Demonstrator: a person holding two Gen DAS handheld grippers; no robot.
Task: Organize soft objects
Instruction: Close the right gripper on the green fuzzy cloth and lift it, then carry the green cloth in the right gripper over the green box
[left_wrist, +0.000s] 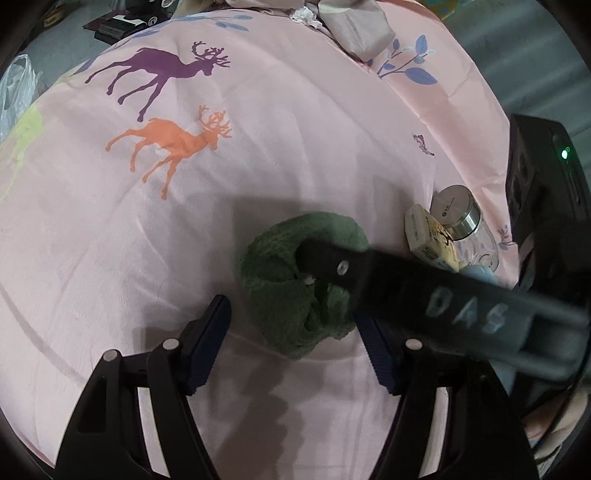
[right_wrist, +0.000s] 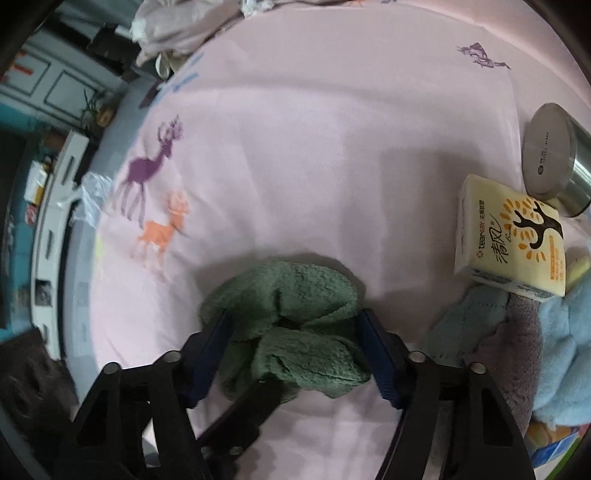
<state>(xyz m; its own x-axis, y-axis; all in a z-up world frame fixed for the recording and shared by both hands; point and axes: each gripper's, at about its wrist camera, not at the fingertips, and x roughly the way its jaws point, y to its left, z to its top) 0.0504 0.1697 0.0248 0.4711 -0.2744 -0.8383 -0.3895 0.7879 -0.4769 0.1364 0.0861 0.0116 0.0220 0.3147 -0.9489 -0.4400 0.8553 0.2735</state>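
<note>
A crumpled green cloth (left_wrist: 291, 291) lies on the pink deer-print bedsheet (left_wrist: 258, 155). My left gripper (left_wrist: 293, 347) is open and straddles the cloth's near end; its left pad stands clear of the fabric and its right pad is at the cloth's edge. One black finger (left_wrist: 332, 266) of my right gripper reaches in from the right and rests on the cloth. In the right wrist view the green cloth (right_wrist: 291, 332) is bunched between both blue pads of my right gripper (right_wrist: 295, 350), which is shut on it.
To the right are a yellow tissue pack (right_wrist: 509, 243), a metal-lidded glass jar (right_wrist: 550, 155), a light blue plush toy (right_wrist: 561, 350) and grey-purple cloths (right_wrist: 517, 350). Beige fabric (left_wrist: 354, 26) is piled at the sheet's far edge. A plastic bag (left_wrist: 18, 88) lies off the left side.
</note>
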